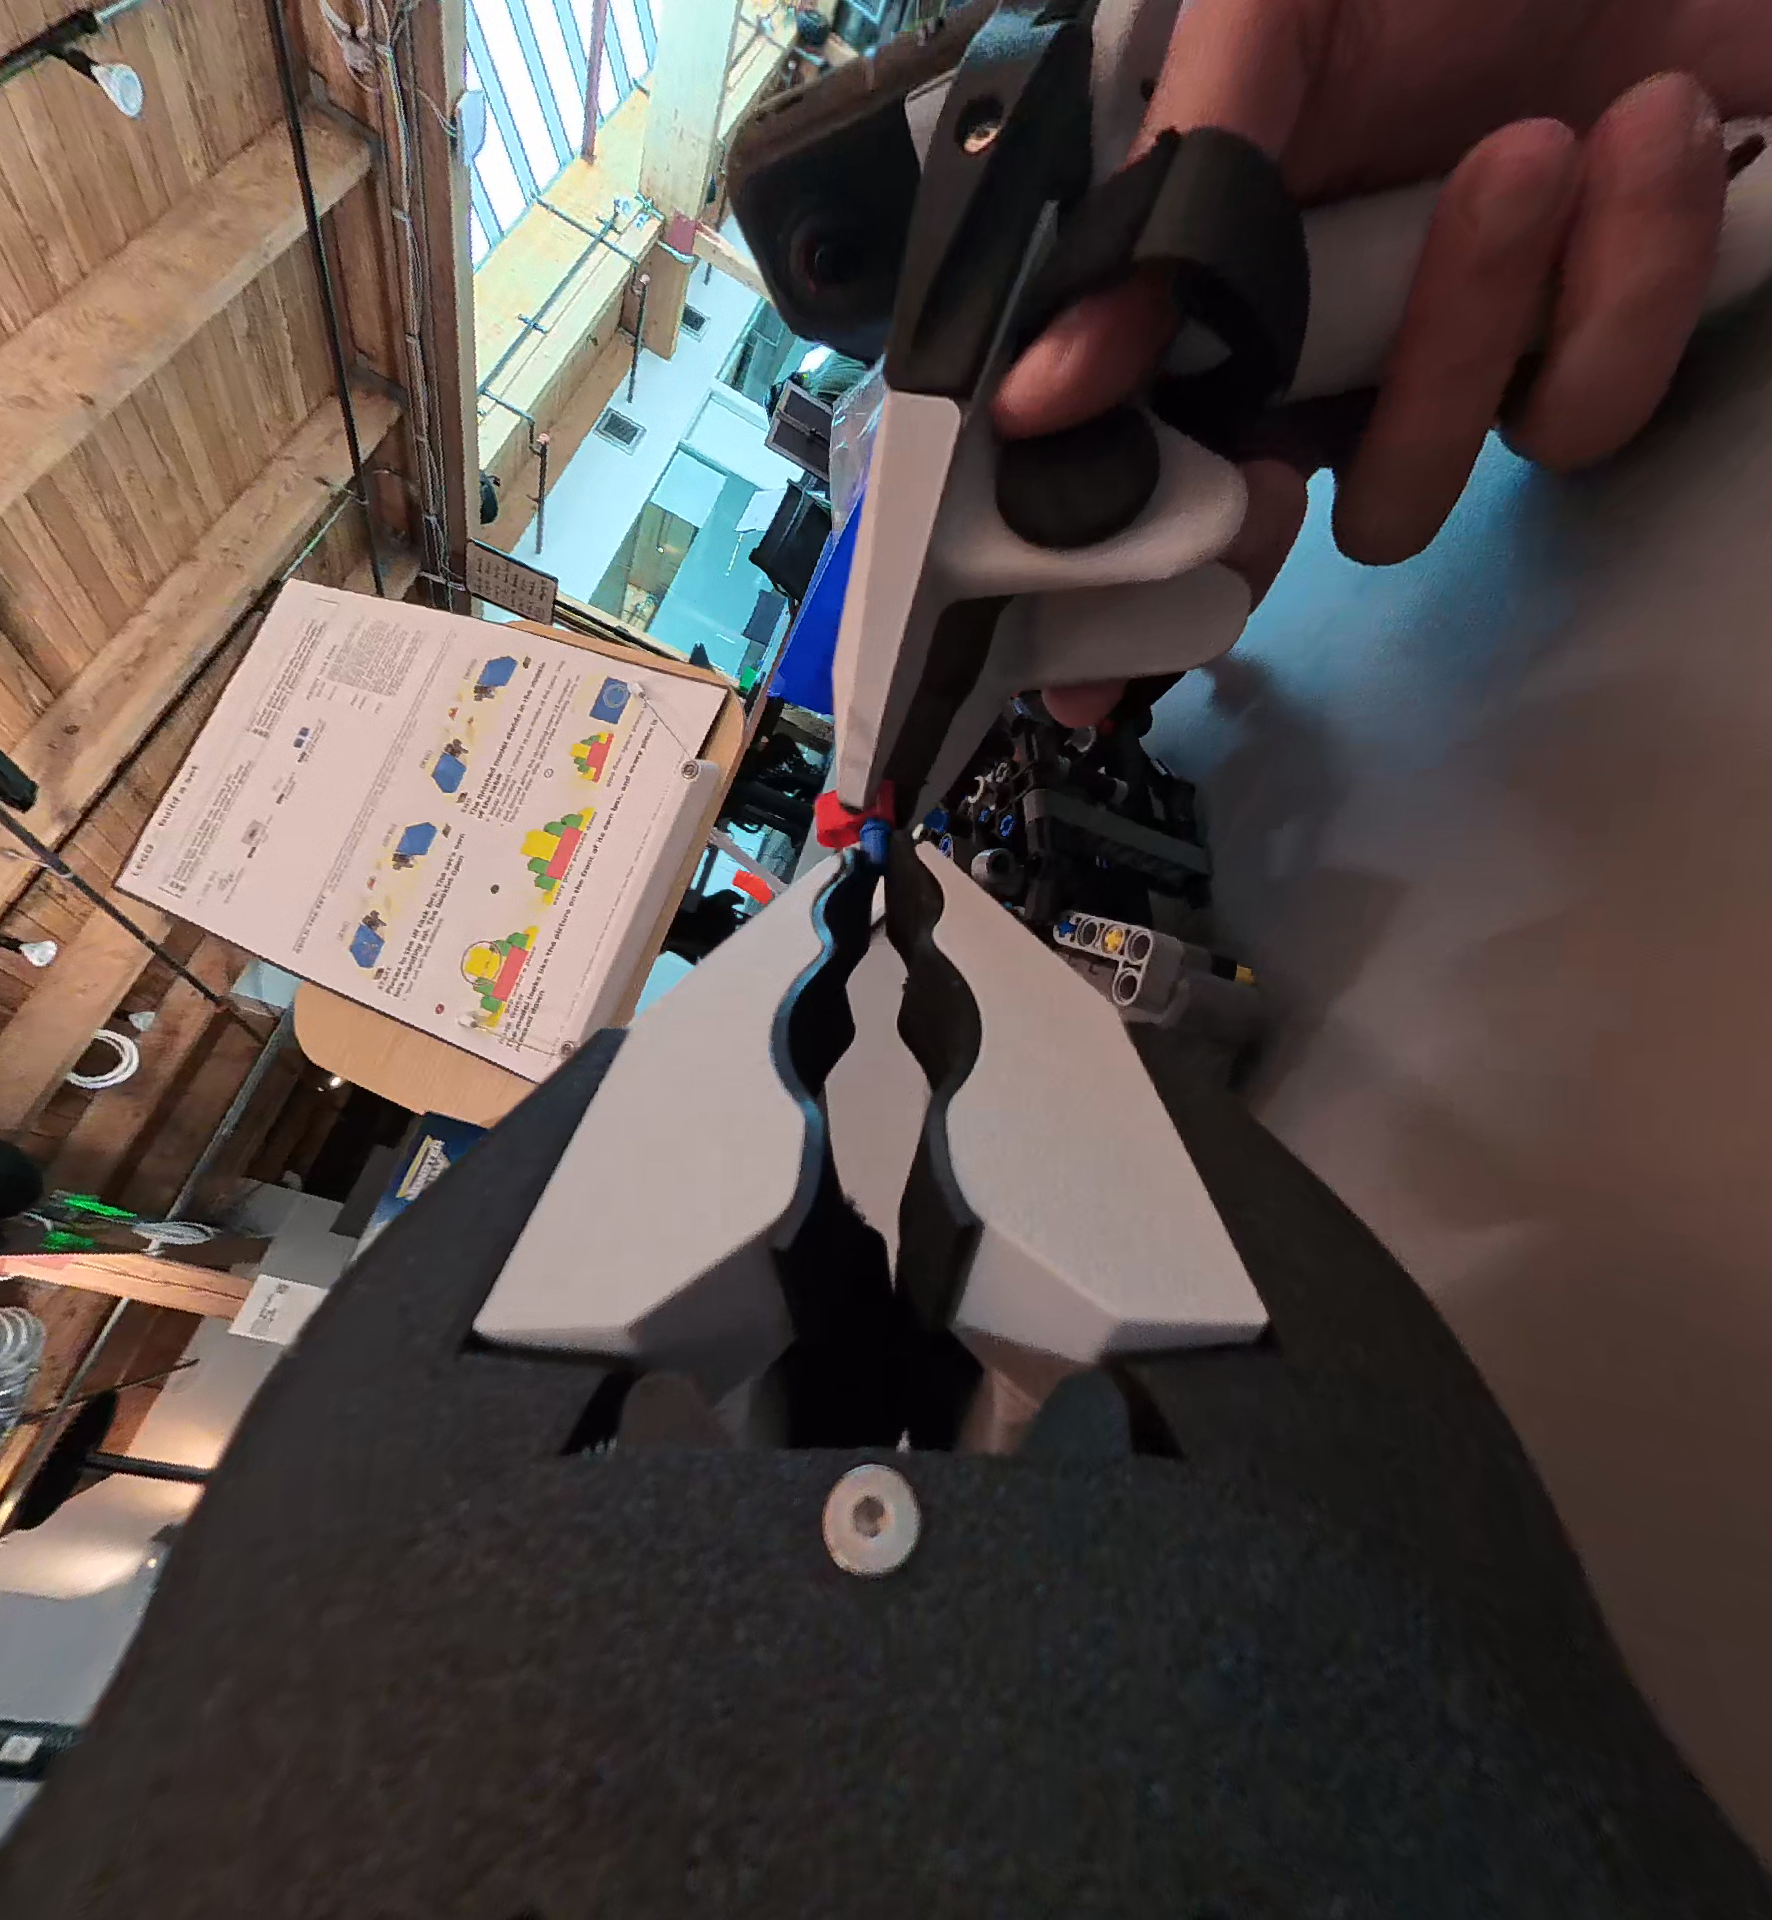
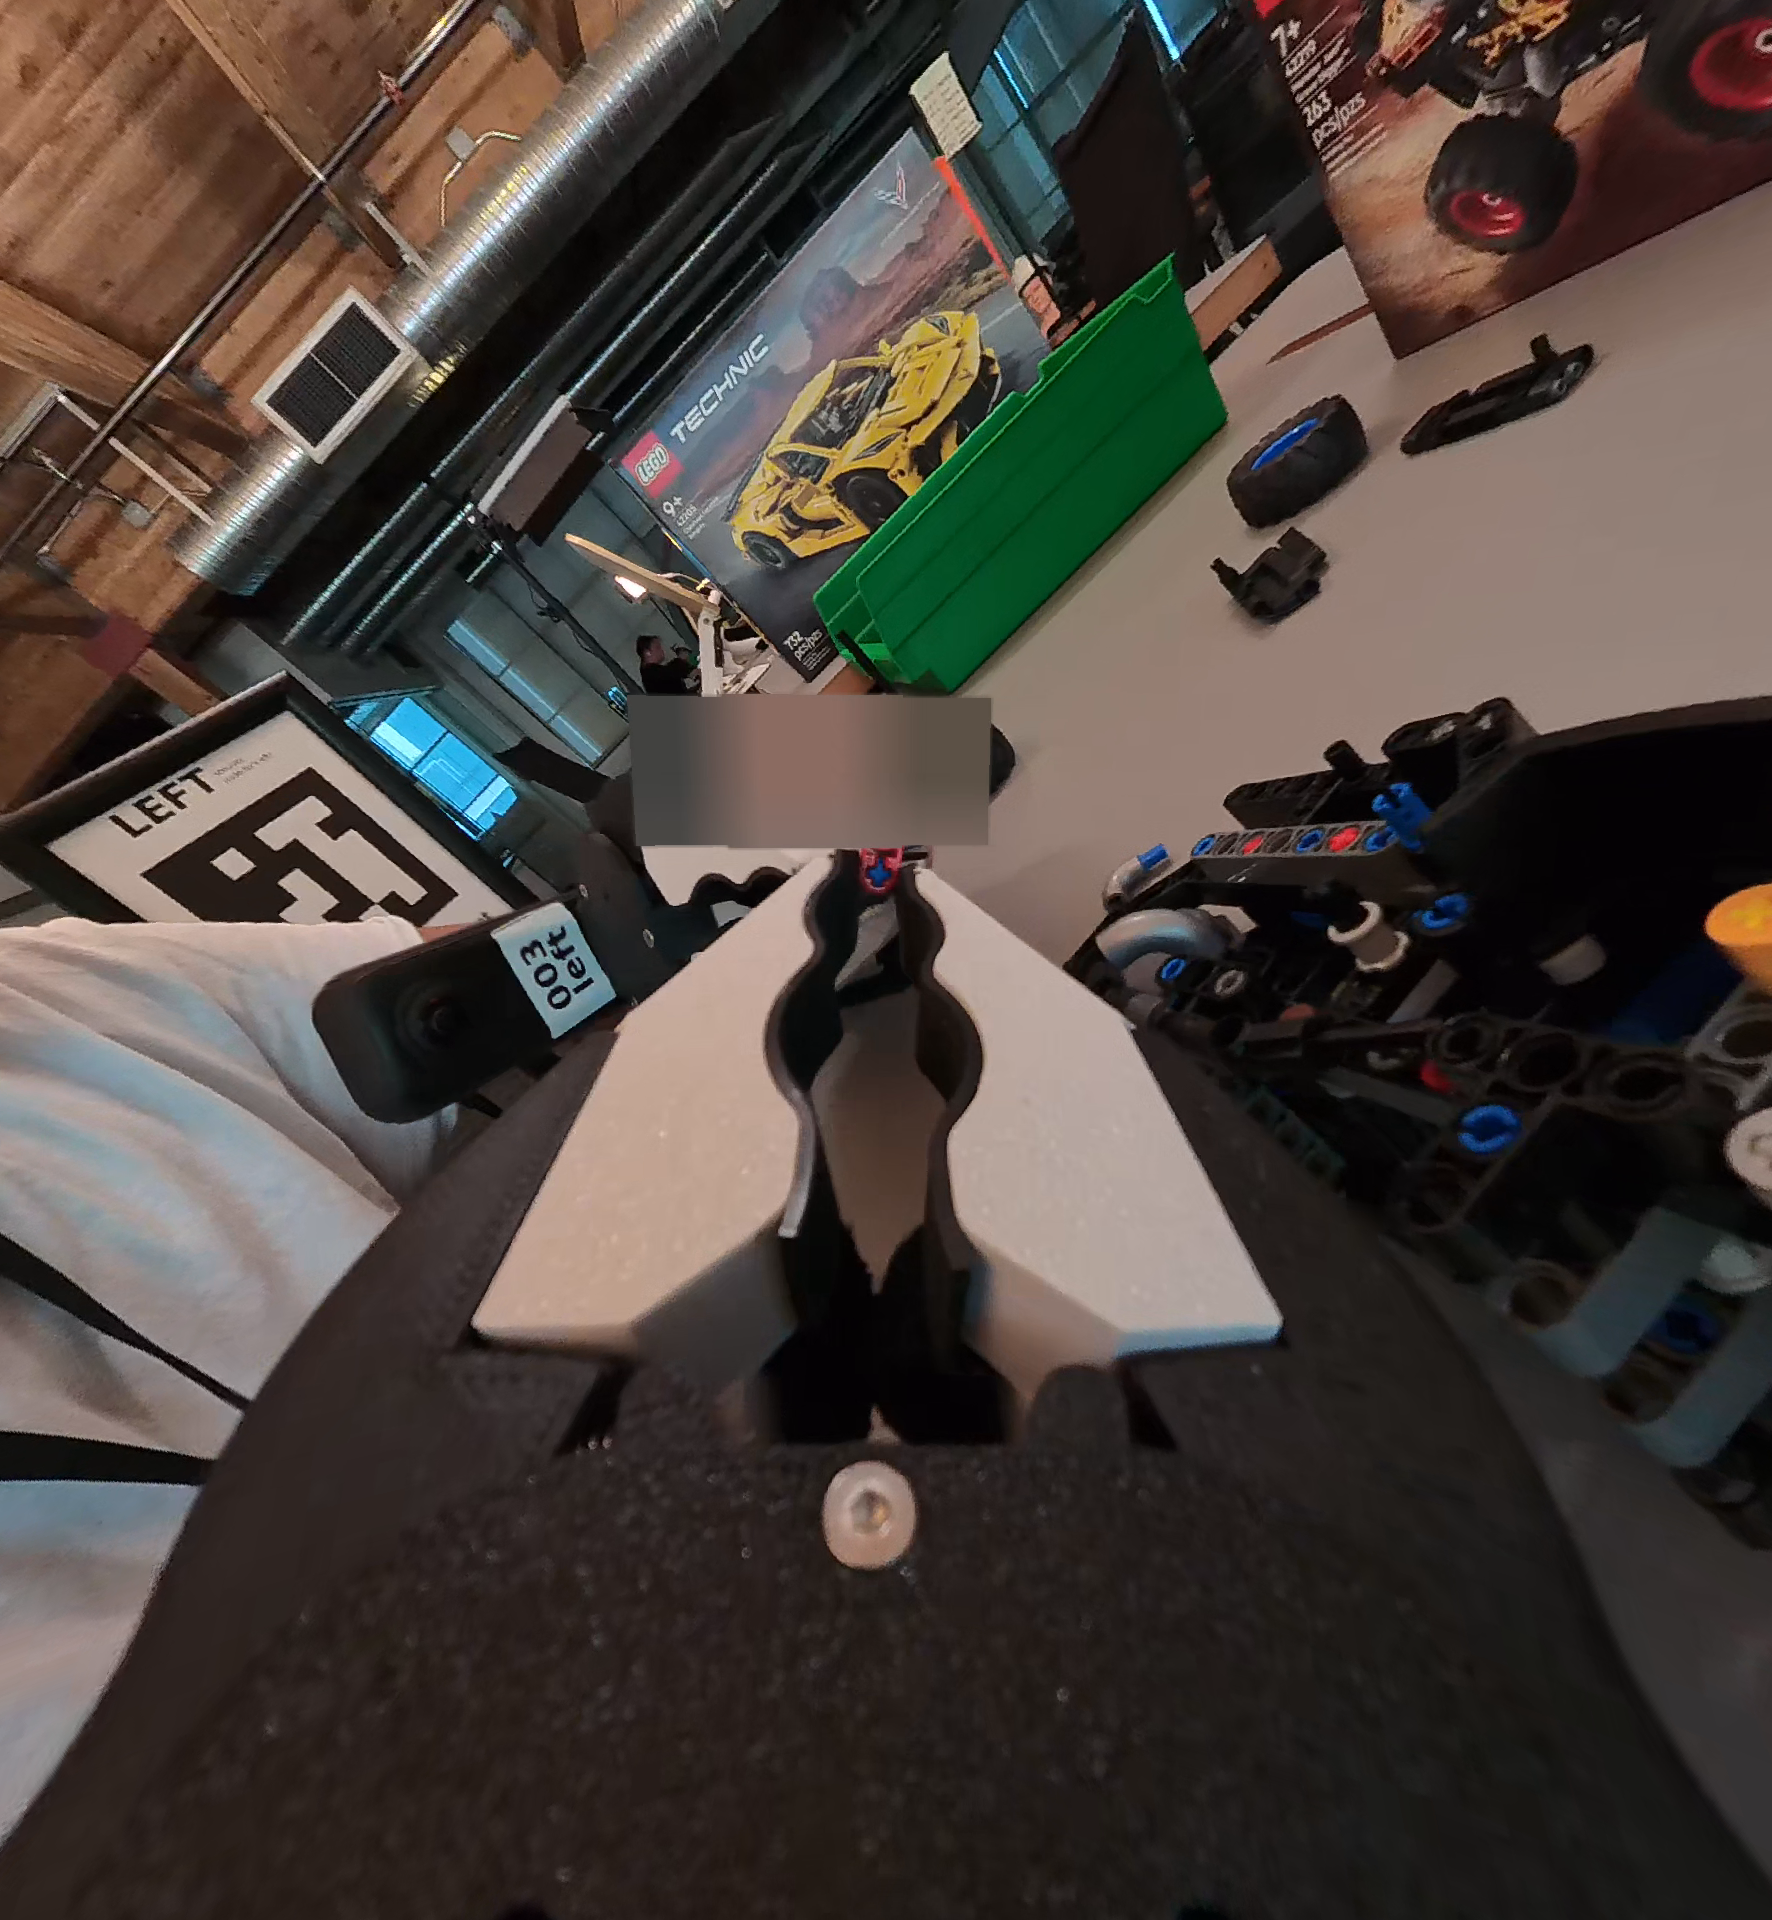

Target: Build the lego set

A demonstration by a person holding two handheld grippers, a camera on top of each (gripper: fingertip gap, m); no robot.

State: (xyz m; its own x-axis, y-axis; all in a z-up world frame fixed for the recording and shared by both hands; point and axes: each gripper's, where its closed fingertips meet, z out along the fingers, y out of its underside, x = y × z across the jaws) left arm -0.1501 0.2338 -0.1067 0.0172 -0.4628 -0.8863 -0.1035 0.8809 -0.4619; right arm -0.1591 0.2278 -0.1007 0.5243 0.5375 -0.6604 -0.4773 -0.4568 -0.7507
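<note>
In the left wrist view my left gripper (image 1: pixel 877 864) is shut on a small blue pin (image 1: pixel 871 835) at its tips. My right gripper (image 1: pixel 869 795) comes in from above, held by a hand (image 1: pixel 1484 312), and is shut on a small red connector (image 1: pixel 838 819) that touches the blue pin. In the right wrist view my right gripper (image 2: pixel 874 871) pinches the red connector (image 2: pixel 880 860), and the pin's blue end shows in it. Both meet in the air beside a black brick-built vehicle model (image 2: pixel 1381 987), which also shows in the left wrist view (image 1: pixel 1100 831).
On the grey table (image 2: pixel 1484 623) lie a blue-hubbed wheel (image 2: pixel 1297 462), small black parts (image 2: pixel 1271 577), a green bin (image 2: pixel 1017 499) and two toy boxes (image 2: pixel 840 416). An instruction sheet (image 1: pixel 425 821) stands on a board. A white sleeve (image 2: pixel 134 1091) is at left. Both grippers' tips are close together, under 4 cm apart. The blue-hubbed wheel (image 2: pixel 1297 462) is about equally far from each gripper, around 35 cm.
</note>
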